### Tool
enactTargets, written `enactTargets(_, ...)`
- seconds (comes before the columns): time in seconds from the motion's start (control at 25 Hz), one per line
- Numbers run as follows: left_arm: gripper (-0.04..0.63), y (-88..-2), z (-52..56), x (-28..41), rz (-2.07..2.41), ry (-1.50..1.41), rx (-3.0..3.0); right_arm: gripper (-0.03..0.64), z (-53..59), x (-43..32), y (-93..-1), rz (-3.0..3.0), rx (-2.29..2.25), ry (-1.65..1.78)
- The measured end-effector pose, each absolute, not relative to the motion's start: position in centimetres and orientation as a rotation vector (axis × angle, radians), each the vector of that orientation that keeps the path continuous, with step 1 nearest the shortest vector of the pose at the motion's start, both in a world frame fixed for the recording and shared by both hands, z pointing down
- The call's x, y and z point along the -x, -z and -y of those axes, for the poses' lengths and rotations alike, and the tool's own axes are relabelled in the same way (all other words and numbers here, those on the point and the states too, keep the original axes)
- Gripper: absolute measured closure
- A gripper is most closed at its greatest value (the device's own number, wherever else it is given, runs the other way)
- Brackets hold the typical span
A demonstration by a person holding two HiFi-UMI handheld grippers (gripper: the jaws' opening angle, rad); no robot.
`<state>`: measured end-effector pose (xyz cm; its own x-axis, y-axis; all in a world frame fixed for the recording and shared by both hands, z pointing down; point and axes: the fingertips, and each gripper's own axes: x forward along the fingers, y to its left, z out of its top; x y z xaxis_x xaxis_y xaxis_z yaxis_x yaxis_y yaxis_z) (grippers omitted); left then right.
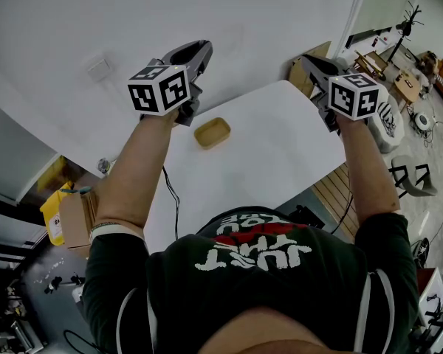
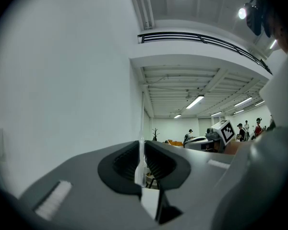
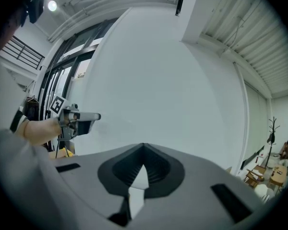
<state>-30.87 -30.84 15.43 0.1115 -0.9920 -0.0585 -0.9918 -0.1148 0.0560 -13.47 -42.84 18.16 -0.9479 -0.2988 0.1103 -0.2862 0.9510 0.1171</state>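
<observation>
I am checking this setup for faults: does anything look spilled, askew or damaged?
Nothing stands out. The yellow tray lies open side up on the white table, with nothing spilled around it. The left tongs and the right tongs are shut and empty.

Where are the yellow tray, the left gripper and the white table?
yellow tray [image 1: 212, 133], head view, middle of its hollow.
left gripper [image 2: 140, 147], left gripper view, between its fingertips.
white table [image 1: 280, 146], head view, bare top.

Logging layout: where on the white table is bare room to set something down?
The table is bare from the yellow tray to its right edge, and between tray and person. Only the tray, near the left gripper, takes room.
</observation>
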Motion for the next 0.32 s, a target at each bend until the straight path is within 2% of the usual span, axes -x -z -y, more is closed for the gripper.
enactTargets(0.32, 0.554, -15.49, 30.81, 31.0, 2.086, 0.126, -2.338, 0.611, 42.73, 13.65, -18.11, 2.977, -0.44, 0.152)
